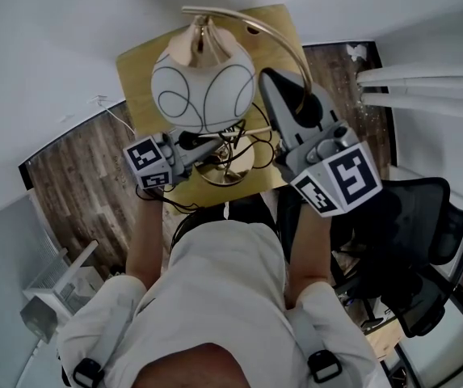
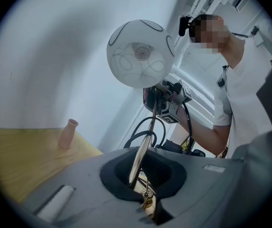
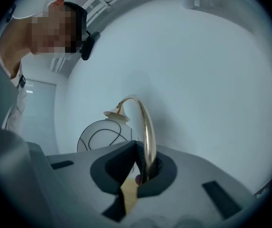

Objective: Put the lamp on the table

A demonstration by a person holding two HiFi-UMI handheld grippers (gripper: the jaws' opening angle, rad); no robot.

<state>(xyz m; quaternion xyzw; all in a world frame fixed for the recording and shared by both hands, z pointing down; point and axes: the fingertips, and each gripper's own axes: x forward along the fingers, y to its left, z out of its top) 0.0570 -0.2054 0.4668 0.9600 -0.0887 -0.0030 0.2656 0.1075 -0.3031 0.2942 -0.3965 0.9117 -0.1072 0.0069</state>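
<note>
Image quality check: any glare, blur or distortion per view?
Head view: fisheye bends the walls; shade evenly lit, pattern legible. Left gripper view: dark vignette, near foreground soft, shade sharp. Right gripper view: vignette, dim bluish cast, bright streak along the lamp arm.

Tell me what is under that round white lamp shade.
Below the shade show the lamp's brass base, a tangle of black cord and the yellow table. The tabletop directly beneath the shade is covered.
</note>
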